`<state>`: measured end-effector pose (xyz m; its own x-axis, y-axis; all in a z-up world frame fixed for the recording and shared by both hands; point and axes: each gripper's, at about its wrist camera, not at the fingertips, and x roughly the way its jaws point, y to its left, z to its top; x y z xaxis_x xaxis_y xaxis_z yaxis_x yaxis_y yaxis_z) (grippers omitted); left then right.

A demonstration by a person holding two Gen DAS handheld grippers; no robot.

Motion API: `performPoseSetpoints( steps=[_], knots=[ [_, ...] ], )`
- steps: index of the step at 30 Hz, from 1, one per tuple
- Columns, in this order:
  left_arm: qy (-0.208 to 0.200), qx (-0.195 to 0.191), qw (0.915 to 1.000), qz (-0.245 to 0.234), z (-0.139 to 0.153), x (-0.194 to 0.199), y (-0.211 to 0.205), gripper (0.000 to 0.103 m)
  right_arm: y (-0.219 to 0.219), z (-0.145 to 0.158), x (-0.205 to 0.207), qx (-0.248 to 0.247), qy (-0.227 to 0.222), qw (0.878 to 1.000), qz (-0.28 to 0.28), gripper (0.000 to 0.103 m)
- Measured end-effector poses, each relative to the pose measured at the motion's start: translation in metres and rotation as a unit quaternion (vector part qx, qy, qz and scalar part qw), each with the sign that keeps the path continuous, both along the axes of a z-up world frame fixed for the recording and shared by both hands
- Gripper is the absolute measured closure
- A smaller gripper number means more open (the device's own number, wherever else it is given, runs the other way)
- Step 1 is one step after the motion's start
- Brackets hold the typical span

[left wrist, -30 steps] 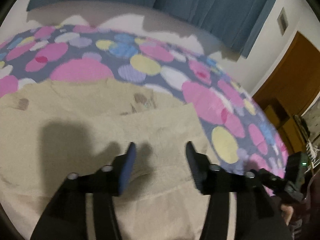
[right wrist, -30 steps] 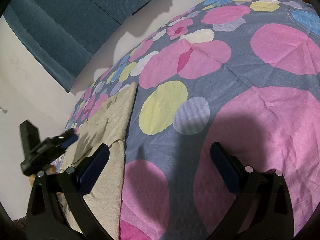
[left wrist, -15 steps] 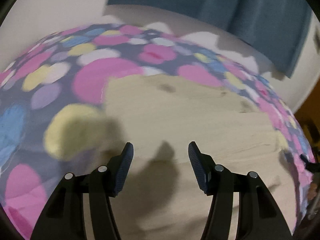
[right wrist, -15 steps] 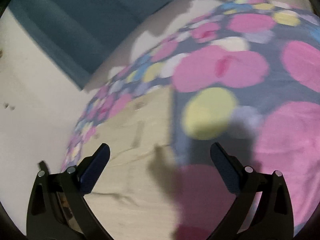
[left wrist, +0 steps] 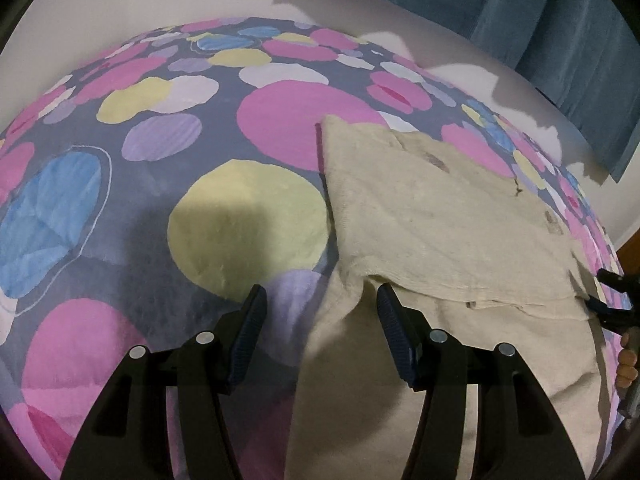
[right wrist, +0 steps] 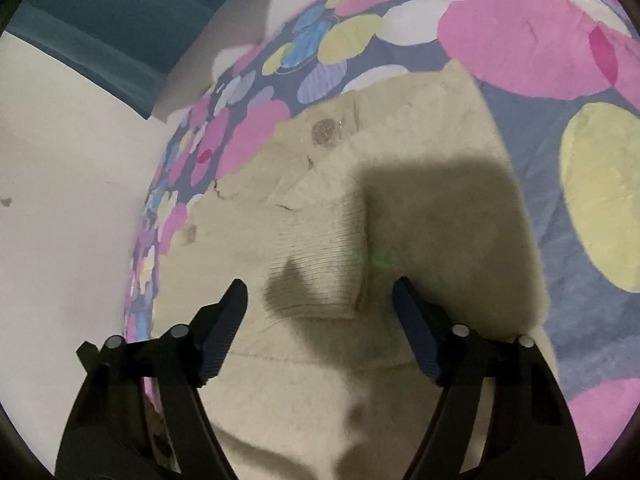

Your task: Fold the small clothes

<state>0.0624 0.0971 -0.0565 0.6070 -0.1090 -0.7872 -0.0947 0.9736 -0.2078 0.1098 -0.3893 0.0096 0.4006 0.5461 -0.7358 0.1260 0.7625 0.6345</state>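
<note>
A cream knit garment [left wrist: 432,236] lies flat on the bed, partly folded, with a layered edge across its middle. My left gripper [left wrist: 318,320] is open and empty, hovering over the garment's left edge near the fold. In the right wrist view the same garment [right wrist: 400,208] fills the middle, with a ribbed cuff [right wrist: 320,248] and a round sequin patch [right wrist: 325,133]. My right gripper [right wrist: 320,312] is open and empty just above the cuff. Its tip [left wrist: 612,300] shows at the far right of the left wrist view.
The bedspread [left wrist: 160,184] is grey-blue with big pink, yellow and blue circles and spreads left of the garment. Teal curtains [left wrist: 540,20] and a white wall stand behind the bed. The bed's edge drops off at the left in the right wrist view [right wrist: 136,264].
Both grippers have swung sideways over the garment. The left one now sits at the garment's left edge, and the right one has moved from the bedspread to above the cuff. Both stayed open.
</note>
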Motion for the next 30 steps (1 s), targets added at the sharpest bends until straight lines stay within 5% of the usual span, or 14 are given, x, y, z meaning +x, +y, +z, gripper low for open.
performPoseSetpoints(
  steps=[2,4,6,17,21,23,25,30],
  knots=[
    [0.0,-0.001,1.0,0.0,0.0,0.0,0.0,0.046,0.004,0.001,-0.001,-0.015,-0.002,1.0,0.003,0.049],
    [0.0,-0.001,1.0,0.0,0.0,0.0,0.0,0.046,0.006,-0.001,0.0,-0.025,0.002,1.0,0.008,0.084],
    [-0.001,-0.001,1.0,0.001,0.0,0.0,0.0,0.046,0.004,-0.004,-0.003,-0.022,0.005,1.0,0.008,0.098],
    [-0.003,-0.01,1.0,-0.001,-0.001,0.0,0.005,0.046,-0.008,-0.01,-0.025,-0.011,-0.002,1.0,-0.004,0.099],
    [-0.006,-0.063,0.9978,-0.02,0.007,-0.005,0.017,0.046,-0.014,0.001,-0.032,0.011,-0.01,1.0,0.008,0.094],
    [-0.013,-0.101,0.9945,-0.025,0.014,-0.006,0.025,0.046,-0.022,0.011,-0.041,0.019,-0.027,0.999,0.011,0.078],
    [-0.025,-0.12,0.9919,-0.031,0.021,-0.002,0.03,0.046,-0.037,0.021,-0.05,0.023,-0.049,0.998,0.006,0.046],
    [-0.028,-0.141,0.9888,-0.039,0.021,0.039,0.028,0.046,-0.085,0.032,-0.064,0.021,-0.085,0.996,-0.027,0.03]
  ],
)
